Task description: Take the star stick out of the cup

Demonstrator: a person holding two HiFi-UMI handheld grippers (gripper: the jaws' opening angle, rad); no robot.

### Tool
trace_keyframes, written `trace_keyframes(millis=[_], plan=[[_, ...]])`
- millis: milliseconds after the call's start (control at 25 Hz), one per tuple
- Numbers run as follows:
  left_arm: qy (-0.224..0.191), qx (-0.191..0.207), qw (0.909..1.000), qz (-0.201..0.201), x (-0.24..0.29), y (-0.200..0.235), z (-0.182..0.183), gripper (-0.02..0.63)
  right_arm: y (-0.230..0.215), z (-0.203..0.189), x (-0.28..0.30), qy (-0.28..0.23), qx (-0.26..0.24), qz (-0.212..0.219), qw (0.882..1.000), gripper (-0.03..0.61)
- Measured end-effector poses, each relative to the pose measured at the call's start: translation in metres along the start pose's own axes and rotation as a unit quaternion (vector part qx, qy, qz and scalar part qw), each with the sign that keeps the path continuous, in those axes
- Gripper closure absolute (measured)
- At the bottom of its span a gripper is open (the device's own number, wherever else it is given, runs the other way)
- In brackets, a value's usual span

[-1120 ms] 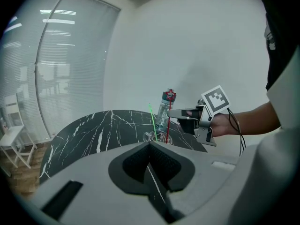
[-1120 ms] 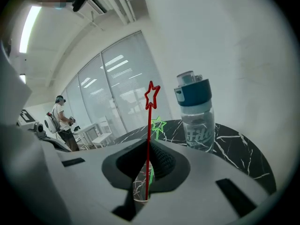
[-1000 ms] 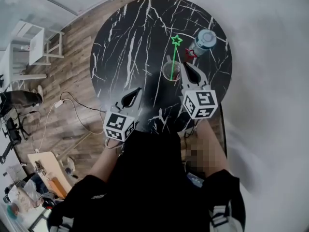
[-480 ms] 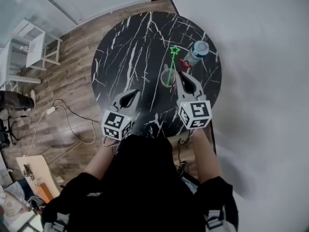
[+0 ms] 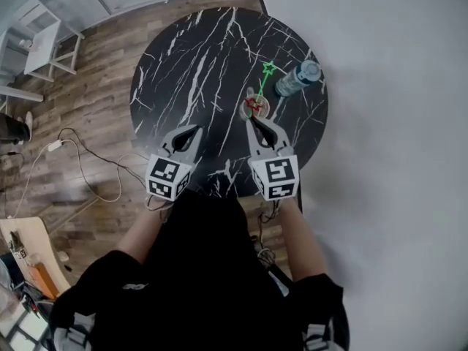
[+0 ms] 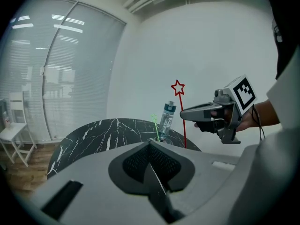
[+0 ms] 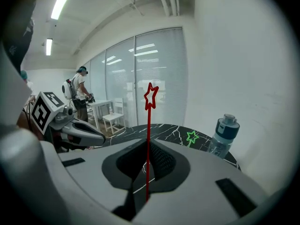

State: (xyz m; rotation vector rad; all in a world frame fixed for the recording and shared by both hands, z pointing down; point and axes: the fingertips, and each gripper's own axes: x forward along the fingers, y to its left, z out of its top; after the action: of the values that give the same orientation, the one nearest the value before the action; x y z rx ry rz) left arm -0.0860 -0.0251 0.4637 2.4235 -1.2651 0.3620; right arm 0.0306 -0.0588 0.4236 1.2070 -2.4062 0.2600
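Right gripper clenches the red star stick upright at the cup near the counter's right edge. Left gripper is closed and empty. Risk: the stick's lower end may snag the rim and topple the cup.

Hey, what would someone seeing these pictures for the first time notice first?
The red star stick stands out first, pinched upright in the shut jaws of the right gripper. Beyond it, a green star stick leans out of the cup on the round black marble table. A water bottle stands near the table's far right edge.
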Motion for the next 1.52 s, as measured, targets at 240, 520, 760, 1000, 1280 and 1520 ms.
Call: trace_keyframes(millis=[240,520,760,1000,1280,1520], plan=[[0.011,-0.026,0.9996,0.006,-0.008,0.006,-0.032,0.615,0.026,-0.033,0.012,0.054,0.008,0.02,0.998,0.571],[0.04,-0.055,0.9975,0.022,-0.017,0.018,-0.08,0.615,0.048,-0.083,0.03,0.107,0.041,0.039,0.993,0.571],[0.055,-0.071,0.9955,0.031,-0.014,0.026,-0.104,0.615,0.057,-0.116,0.049,0.151,0.025,0.059,0.986,0.571],[0.078,-0.075,0.9936,0.033,-0.008,0.03,-0.126,0.615,0.06,-0.147,0.067,0.185,0.037,0.073,0.979,0.571],[0.095,-0.085,0.9911,0.039,-0.001,0.036,-0.143,0.615,0.065,-0.174,0.082,0.209,0.044,0.081,0.974,0.572],[0.107,-0.09,0.9892,0.045,0.002,0.04,-0.154,0.615,0.067,-0.194,0.095,0.227,0.049,0.084,0.969,0.572]])
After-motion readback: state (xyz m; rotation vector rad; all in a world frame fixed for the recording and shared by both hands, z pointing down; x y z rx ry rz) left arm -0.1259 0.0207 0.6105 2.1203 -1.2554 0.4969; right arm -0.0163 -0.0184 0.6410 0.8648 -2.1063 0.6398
